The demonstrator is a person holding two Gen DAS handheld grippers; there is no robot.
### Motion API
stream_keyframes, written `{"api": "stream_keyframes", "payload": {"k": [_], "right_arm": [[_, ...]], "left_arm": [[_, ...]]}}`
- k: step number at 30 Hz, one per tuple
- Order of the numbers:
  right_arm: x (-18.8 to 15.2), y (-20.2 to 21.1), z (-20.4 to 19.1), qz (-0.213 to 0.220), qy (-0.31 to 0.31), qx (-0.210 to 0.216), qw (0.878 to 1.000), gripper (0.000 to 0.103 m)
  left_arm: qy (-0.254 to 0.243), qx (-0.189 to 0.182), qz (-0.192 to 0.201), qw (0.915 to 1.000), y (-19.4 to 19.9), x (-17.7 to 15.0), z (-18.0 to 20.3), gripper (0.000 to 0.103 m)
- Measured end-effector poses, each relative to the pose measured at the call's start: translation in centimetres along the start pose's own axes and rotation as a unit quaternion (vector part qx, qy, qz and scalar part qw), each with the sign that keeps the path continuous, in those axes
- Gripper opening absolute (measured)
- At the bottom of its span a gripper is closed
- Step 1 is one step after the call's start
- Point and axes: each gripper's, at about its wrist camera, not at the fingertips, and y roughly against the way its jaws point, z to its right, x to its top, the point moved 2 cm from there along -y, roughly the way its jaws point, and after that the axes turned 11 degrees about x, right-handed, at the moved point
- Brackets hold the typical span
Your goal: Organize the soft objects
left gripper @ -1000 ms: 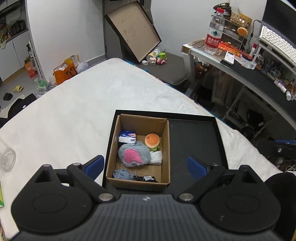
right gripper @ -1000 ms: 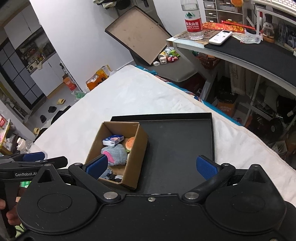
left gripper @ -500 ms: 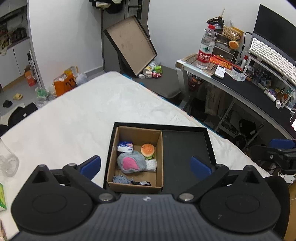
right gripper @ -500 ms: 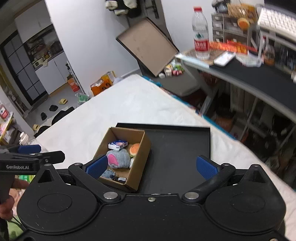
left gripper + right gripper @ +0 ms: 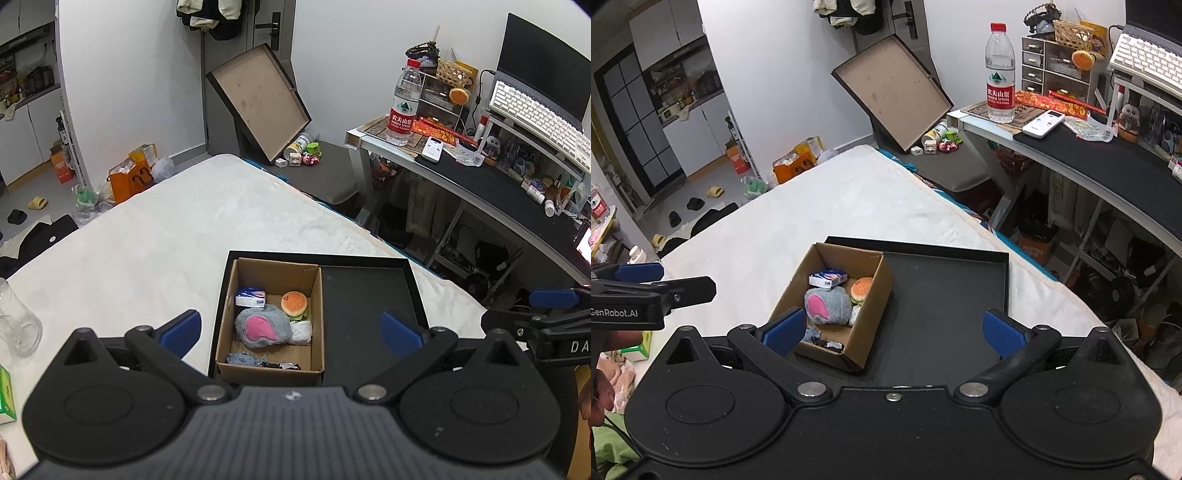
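A cardboard box (image 5: 314, 371) stands in the left part of a black tray (image 5: 369, 314) on a white bed. In it lie a grey and pink plush (image 5: 264, 326), a burger toy (image 5: 294, 303), a blue and white tissue pack (image 5: 251, 297) and a small grey-blue toy (image 5: 242, 359). My left gripper (image 5: 291, 328) is open and empty, above and short of the box. My right gripper (image 5: 894, 330) is open and empty, above the tray (image 5: 942, 314) to the right of the box (image 5: 871, 325). The plush (image 5: 827, 306) and burger toy (image 5: 861, 290) show there too.
A clear glass (image 5: 16, 325) stands on the bed at the left. A green carton (image 5: 6, 395) lies by it. A desk (image 5: 480, 177) with a water bottle (image 5: 402, 103) and keyboard stands to the right. A large tray lid (image 5: 258, 101) leans on the wall.
Both grippers have drawn back and up from the box, which looks smaller and farther now. Both stay open and empty. The box contents have not moved.
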Motion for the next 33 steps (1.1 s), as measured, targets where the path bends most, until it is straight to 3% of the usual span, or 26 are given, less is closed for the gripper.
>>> {"api": "stream_keyframes", "payload": {"k": [33], "right_arm": [[-1.9, -0.6, 0.6, -0.012, -0.02, -0.011, 1.0, 0.103]], "left_arm": [[-0.008, -0.008, -0.012, 0.9999, -1.5, -1.1, 0.4, 0.103]]}}
